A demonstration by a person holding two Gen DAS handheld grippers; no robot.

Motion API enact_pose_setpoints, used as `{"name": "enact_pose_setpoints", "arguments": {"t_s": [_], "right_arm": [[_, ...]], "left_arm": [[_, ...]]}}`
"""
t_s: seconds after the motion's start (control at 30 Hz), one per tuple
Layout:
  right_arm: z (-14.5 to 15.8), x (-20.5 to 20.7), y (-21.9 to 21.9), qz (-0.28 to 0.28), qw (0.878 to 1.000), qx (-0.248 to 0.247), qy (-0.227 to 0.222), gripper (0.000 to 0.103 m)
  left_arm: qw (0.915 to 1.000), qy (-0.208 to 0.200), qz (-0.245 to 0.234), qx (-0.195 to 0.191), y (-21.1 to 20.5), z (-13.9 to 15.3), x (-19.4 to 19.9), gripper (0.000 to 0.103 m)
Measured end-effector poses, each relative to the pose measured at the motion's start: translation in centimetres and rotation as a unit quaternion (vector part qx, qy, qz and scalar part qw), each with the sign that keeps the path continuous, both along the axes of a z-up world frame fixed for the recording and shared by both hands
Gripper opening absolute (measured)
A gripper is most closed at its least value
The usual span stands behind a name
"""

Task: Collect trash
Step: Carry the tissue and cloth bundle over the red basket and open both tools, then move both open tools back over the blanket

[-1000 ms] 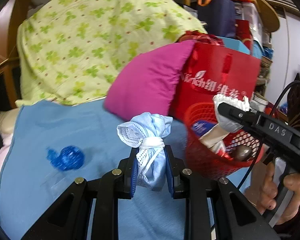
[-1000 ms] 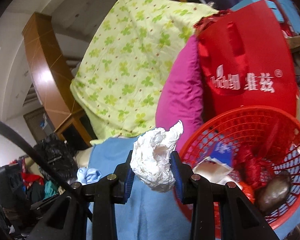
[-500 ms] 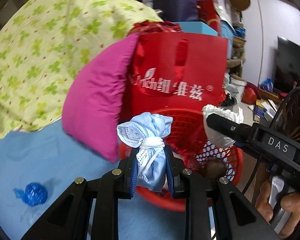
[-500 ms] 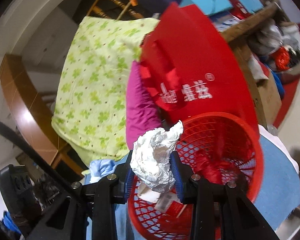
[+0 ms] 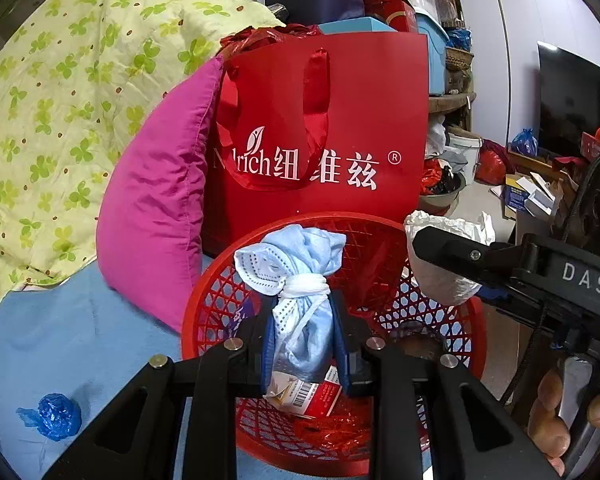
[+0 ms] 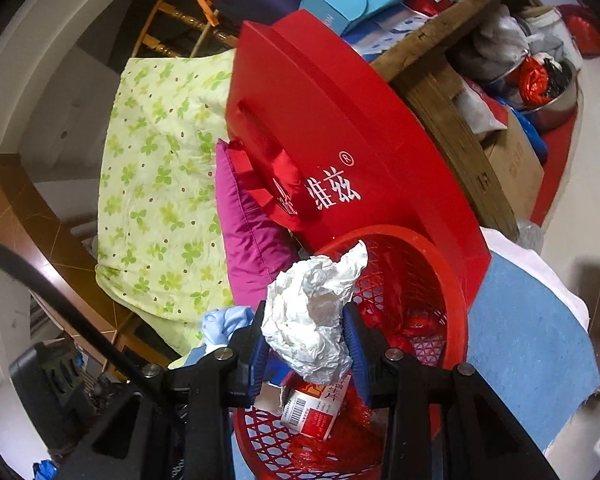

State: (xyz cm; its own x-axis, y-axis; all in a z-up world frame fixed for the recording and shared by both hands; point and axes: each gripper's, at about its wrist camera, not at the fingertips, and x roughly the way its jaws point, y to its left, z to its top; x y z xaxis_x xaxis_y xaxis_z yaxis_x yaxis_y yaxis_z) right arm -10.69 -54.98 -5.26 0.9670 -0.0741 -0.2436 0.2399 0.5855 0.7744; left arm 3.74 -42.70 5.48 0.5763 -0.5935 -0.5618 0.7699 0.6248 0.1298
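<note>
My left gripper [image 5: 304,320] is shut on a rolled blue face mask [image 5: 300,272] tied with its white strap, held over the red mesh basket [image 5: 204,292]. My right gripper [image 6: 308,328] holds a crumpled white tissue wad [image 6: 312,304] above the same basket [image 6: 452,280]. Its jaws are opening, and the wad still sits between the pads. In the left wrist view the tissue [image 5: 448,224] and the right gripper's black body come in from the right, with a hand below. A blue plastic wad [image 5: 58,416] lies on the blue sheet at lower left.
Inside the basket lie a red and white carton [image 6: 316,408] and red wrappers. Behind it stand a red gift bag [image 5: 320,120], a pink pillow [image 5: 156,200] and a green clover quilt [image 5: 60,100]. Cluttered shelves and floor boxes fill the right.
Both grippers have swung from above the blue sheet to over the red basket, each carrying its item. The right gripper's view has rolled, and the basket now lies under both.
</note>
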Motion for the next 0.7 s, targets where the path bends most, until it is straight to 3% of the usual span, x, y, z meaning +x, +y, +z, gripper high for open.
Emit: {"name": "enact_pose_setpoints", "arguments": {"t_s": [0.2, 0.27, 0.33, 0.43, 0.5, 0.57, 0.7], "right_arm": [[-0.2, 0.3, 0.1, 0.006, 1.0, 0.008, 0.009, 0.041], [-0.2, 0.2, 0.2, 0.002, 1.0, 0.013, 0.006, 0.061], [-0.1, 0.1, 0.3, -0.002, 1.0, 0.009, 0.003, 0.061], [0.1, 0.1, 0.5, -0.005, 1.0, 0.004, 0.001, 0.061], [0.2, 0.1, 0.7, -0.006, 1.0, 0.002, -0.001, 0.061], [0.2, 0.1, 0.7, -0.008, 1.0, 0.002, -0.003, 0.061], [0.3, 0.1, 0.9, -0.011, 1.0, 0.001, -0.003, 0.061]], "left_arm": [[1.0, 0.005, 0.002, -0.007, 0.1, -0.1, 0.5, 0.028], [0.9999, 0.006, 0.002, -0.009, 0.2, 0.0, 0.6, 0.029], [0.9999, 0.006, 0.002, -0.01, 0.2, 0.0, 0.7, 0.033], [0.9999, 0.003, 0.001, -0.011, 0.3, 0.0, 0.6, 0.043], [0.9999, 0.002, -0.001, -0.017, 0.5, 0.1, 0.5, 0.06], [0.9997, -0.005, -0.001, -0.026, 0.8, 0.4, 0.3, 0.071], [0.9992, -0.009, -0.005, -0.039, 2.0, 0.6, 0.2, 0.08]]}}
